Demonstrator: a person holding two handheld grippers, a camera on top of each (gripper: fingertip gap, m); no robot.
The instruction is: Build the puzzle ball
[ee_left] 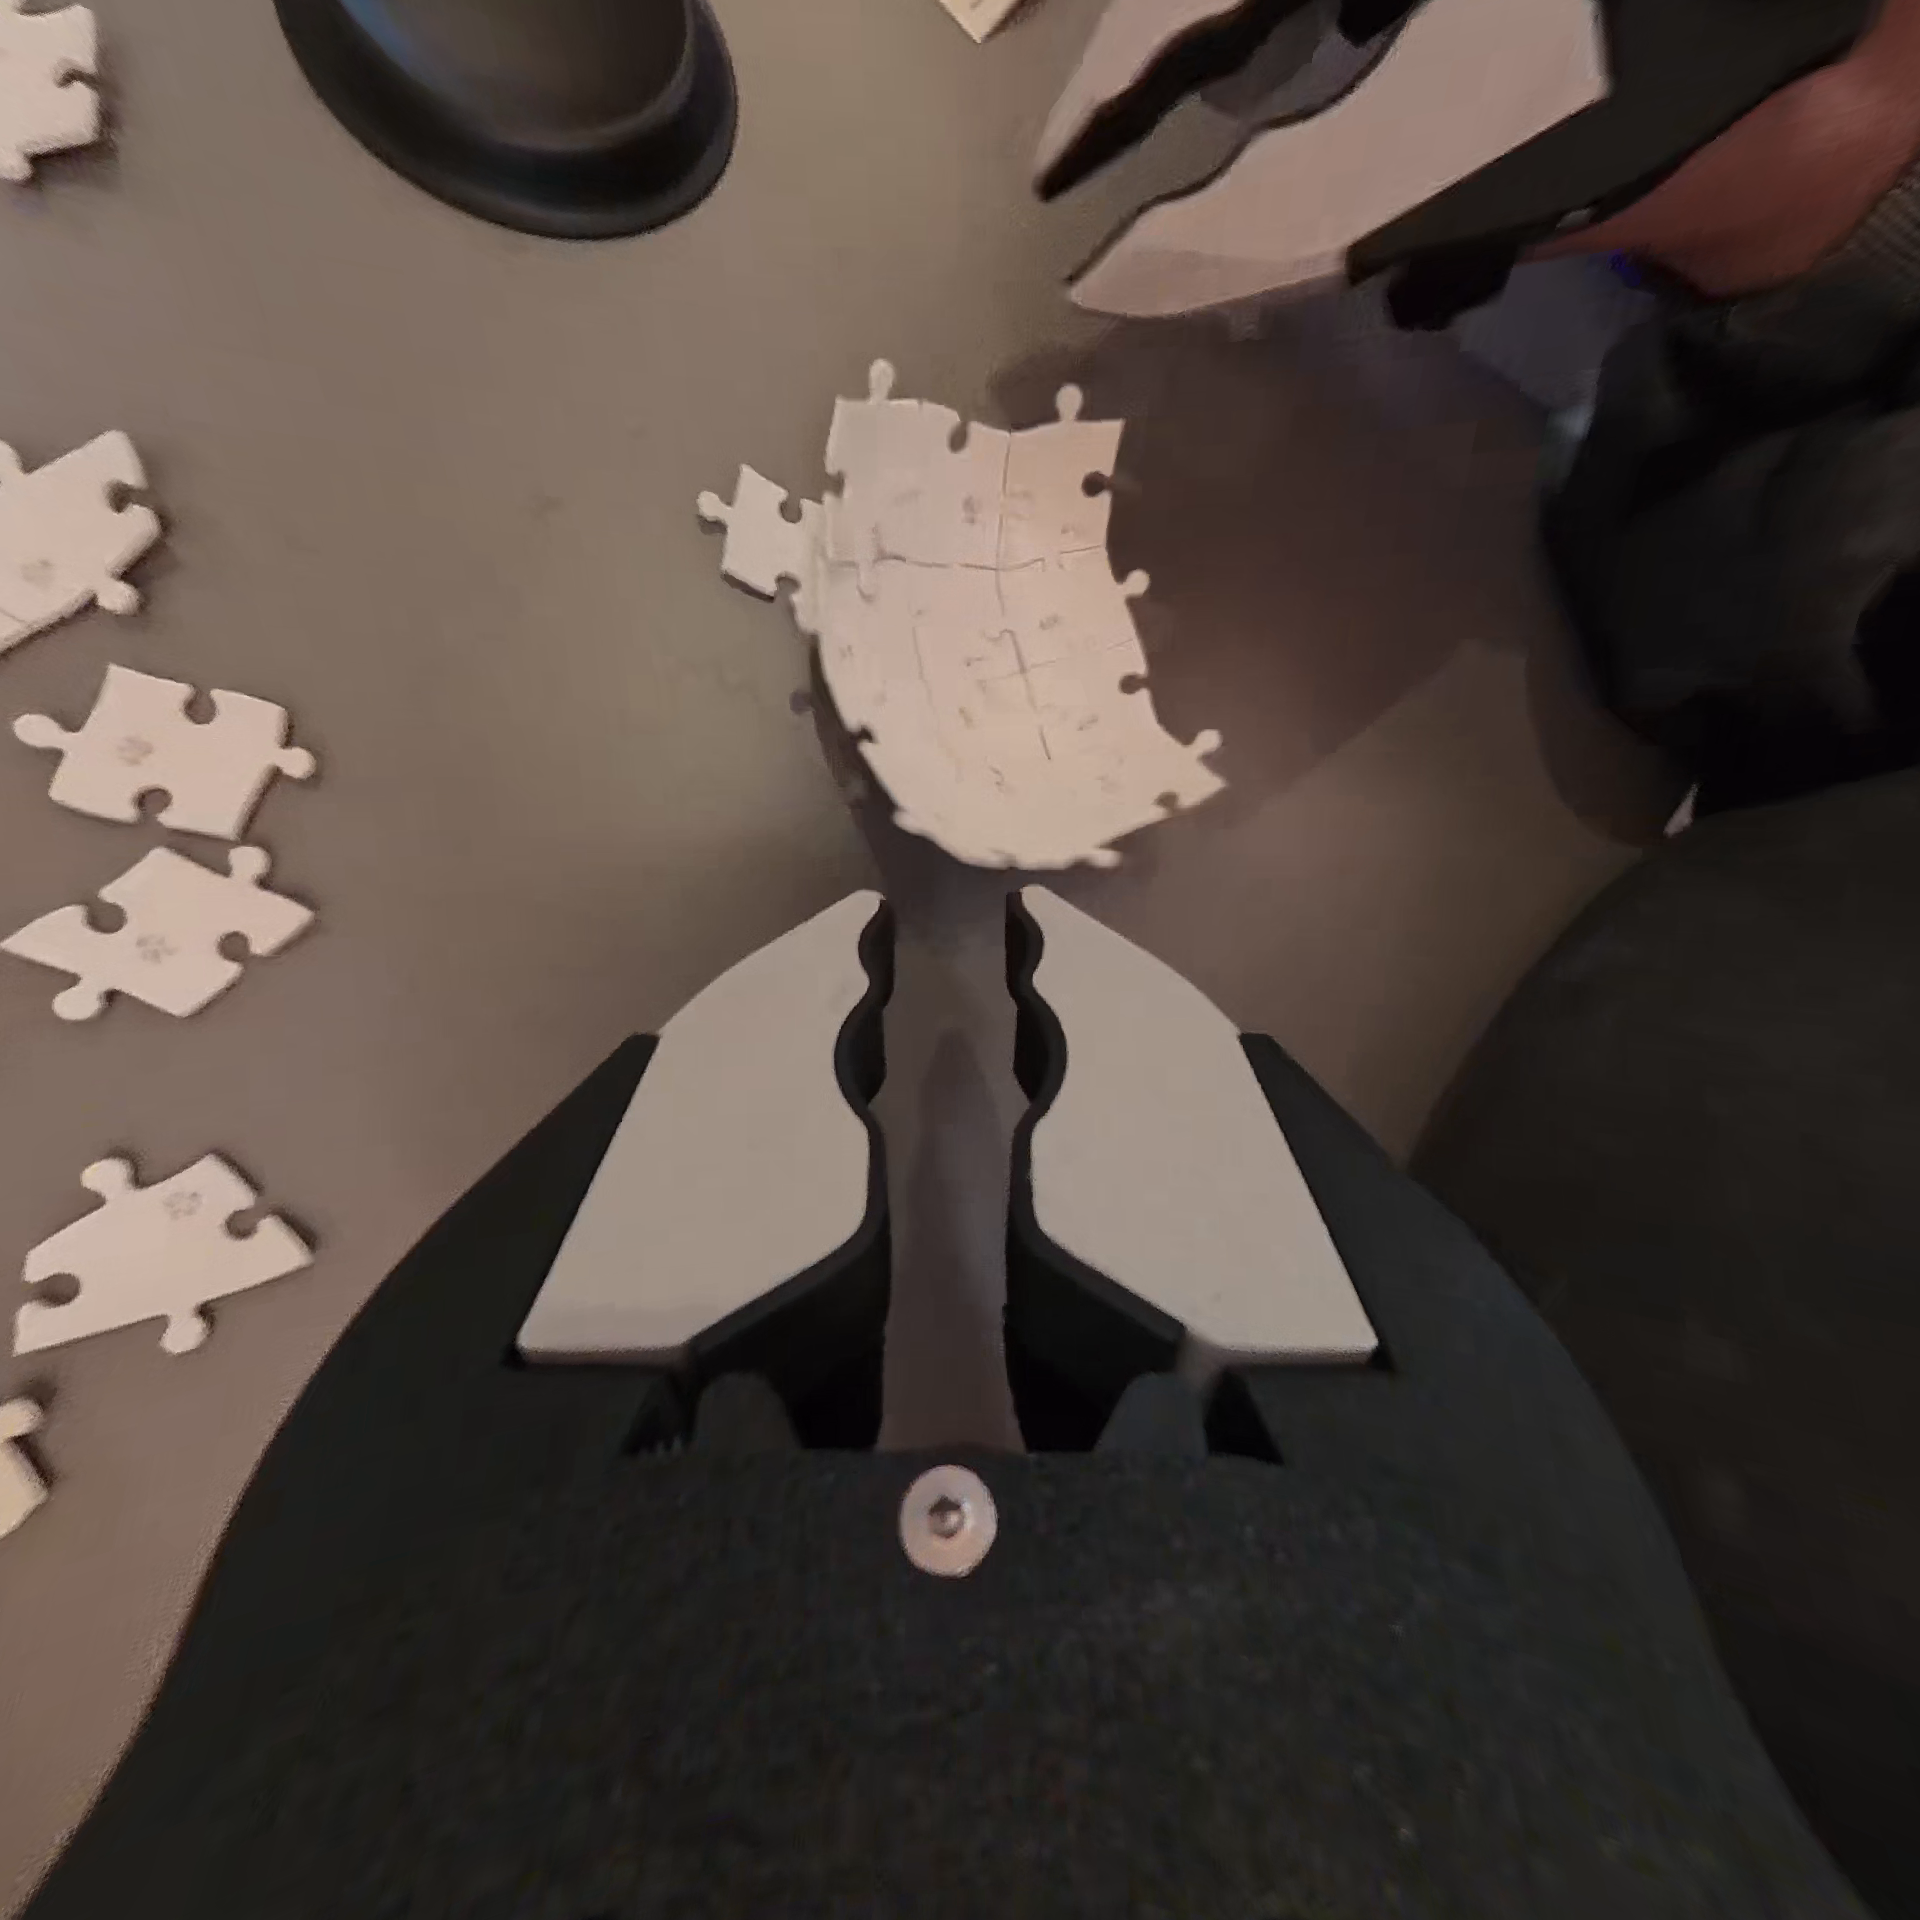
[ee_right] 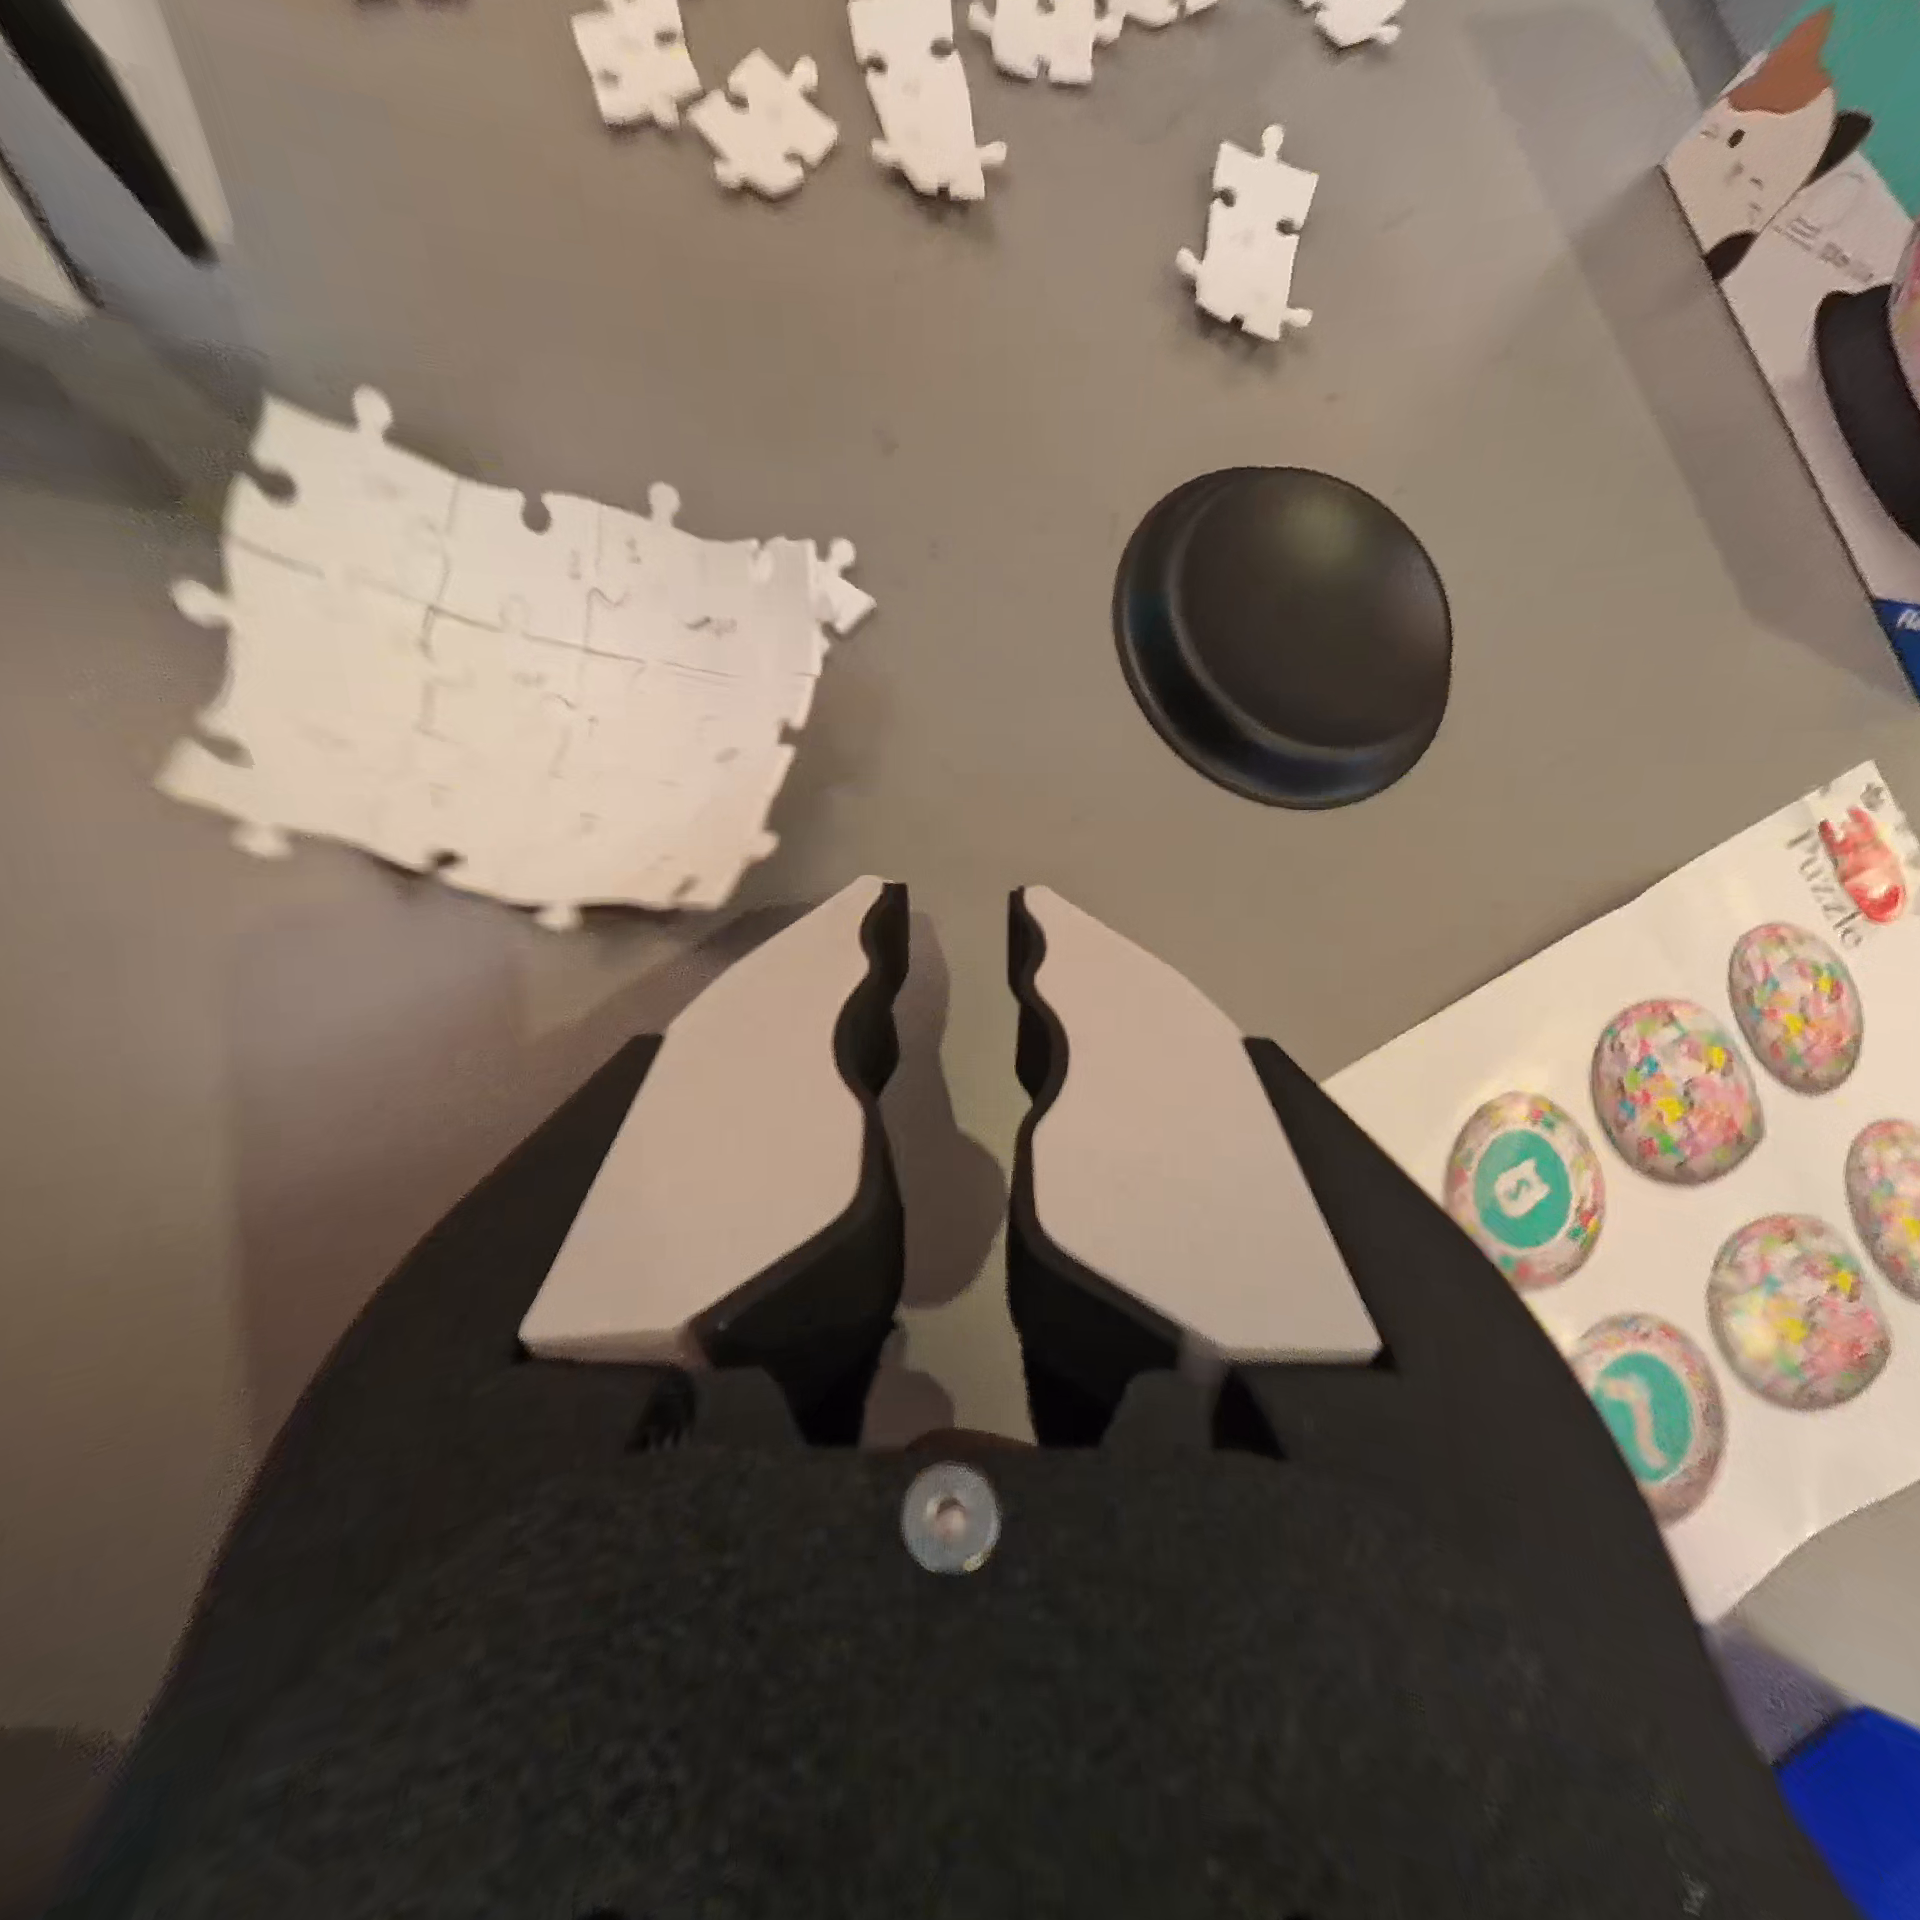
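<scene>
A curved section of joined white puzzle pieces (ee_left: 997, 644) lies on the grey table (ee_left: 499, 540). It also shows in the right wrist view (ee_right: 499, 686), left of my right gripper. My left gripper (ee_left: 945, 914) hovers just short of the section's near edge, jaws a narrow gap apart and empty. My right gripper (ee_right: 956, 904) is also slightly open and empty. In the left wrist view it (ee_left: 1195, 177) hangs beyond the section, at the top right. Several loose white pieces (ee_left: 166, 748) lie at the left, and more (ee_right: 914, 94) lie at the far side.
A round black stand (ee_right: 1283, 634) sits right of the section and shows at the top of the left wrist view (ee_left: 520, 104). A printed instruction sheet (ee_right: 1714, 1143) and the puzzle box (ee_right: 1818, 260) lie at the right. A gloved hand (ee_left: 1766, 520) holds the right gripper. There is about 15 cm between the tips of the two grippers.
</scene>
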